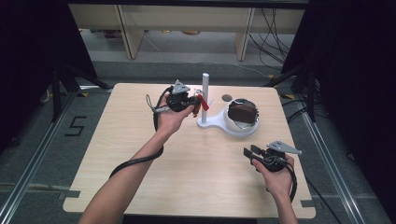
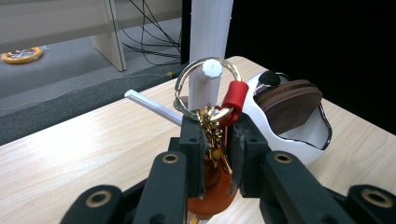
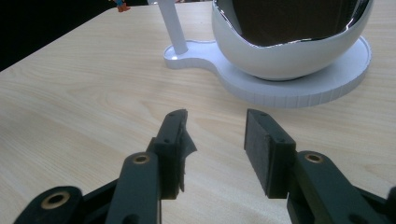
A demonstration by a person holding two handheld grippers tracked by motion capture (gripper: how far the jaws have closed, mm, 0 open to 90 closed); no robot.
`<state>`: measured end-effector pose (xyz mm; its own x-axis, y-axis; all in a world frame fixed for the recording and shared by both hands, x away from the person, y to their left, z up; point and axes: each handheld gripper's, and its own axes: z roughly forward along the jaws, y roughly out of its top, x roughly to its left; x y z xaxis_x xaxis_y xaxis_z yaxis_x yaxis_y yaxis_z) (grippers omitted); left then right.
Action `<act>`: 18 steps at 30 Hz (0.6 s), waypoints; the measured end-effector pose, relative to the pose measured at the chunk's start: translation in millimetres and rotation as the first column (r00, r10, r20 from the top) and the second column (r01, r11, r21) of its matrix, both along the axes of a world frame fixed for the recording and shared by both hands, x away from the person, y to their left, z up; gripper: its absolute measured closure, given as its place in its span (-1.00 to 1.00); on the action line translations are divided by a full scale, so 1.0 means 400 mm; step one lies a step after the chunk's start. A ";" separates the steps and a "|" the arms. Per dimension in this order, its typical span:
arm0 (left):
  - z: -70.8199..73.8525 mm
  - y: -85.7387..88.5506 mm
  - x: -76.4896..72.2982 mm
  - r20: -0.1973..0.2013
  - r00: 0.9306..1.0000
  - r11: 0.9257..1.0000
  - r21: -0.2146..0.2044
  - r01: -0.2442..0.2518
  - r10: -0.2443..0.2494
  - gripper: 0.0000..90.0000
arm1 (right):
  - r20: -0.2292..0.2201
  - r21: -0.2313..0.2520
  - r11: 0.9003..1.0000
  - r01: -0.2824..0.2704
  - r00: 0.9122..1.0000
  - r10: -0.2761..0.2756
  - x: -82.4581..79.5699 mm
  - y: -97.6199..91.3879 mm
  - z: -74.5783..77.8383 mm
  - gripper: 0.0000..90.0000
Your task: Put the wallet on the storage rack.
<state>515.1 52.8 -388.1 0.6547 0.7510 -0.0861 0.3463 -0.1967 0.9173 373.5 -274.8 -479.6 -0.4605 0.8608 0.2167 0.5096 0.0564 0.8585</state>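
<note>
A: Your left gripper (image 2: 215,140) has its jaws clamped on the keychain (image 2: 212,133), just below the gold ring (image 2: 205,88). The ring sits directly ahead of the jaws and already loops around the white tip of the peg (image 2: 211,68).

B: So which way should the next move go?

A: I'd judge forward along the peg's long axis, which points back at your jaws from the white post (image 2: 210,28). Your left hand is right at it; your right gripper (image 1: 256,154) is well apart, jaws wide with nothing between them.

B: What do the views add?

A: The left gripper view shows ring against peg. The high view shows the stand (image 1: 219,122) with the brown pouch (image 1: 242,111) in its bowl, beyond your right gripper.
</note>
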 end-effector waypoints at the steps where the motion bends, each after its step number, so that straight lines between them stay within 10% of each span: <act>1: -0.001 -0.001 0.000 -0.001 1.000 1.000 0.002 -0.002 0.002 0.67 | -0.027 0.023 1.000 0.009 1.000 -0.009 -0.004 0.005 0.001 0.32; 18: -0.010 -0.003 0.004 -0.024 0.999 1.000 0.003 0.022 -0.021 0.36 | 0.002 0.014 1.000 0.001 1.000 -0.001 0.000 0.004 -0.004 0.31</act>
<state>516.8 51.7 -392.1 0.6685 0.7370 -0.0999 0.3641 -0.2072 0.9080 373.6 -273.1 -481.1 -0.4604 0.8581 0.2275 0.5081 0.0445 0.8602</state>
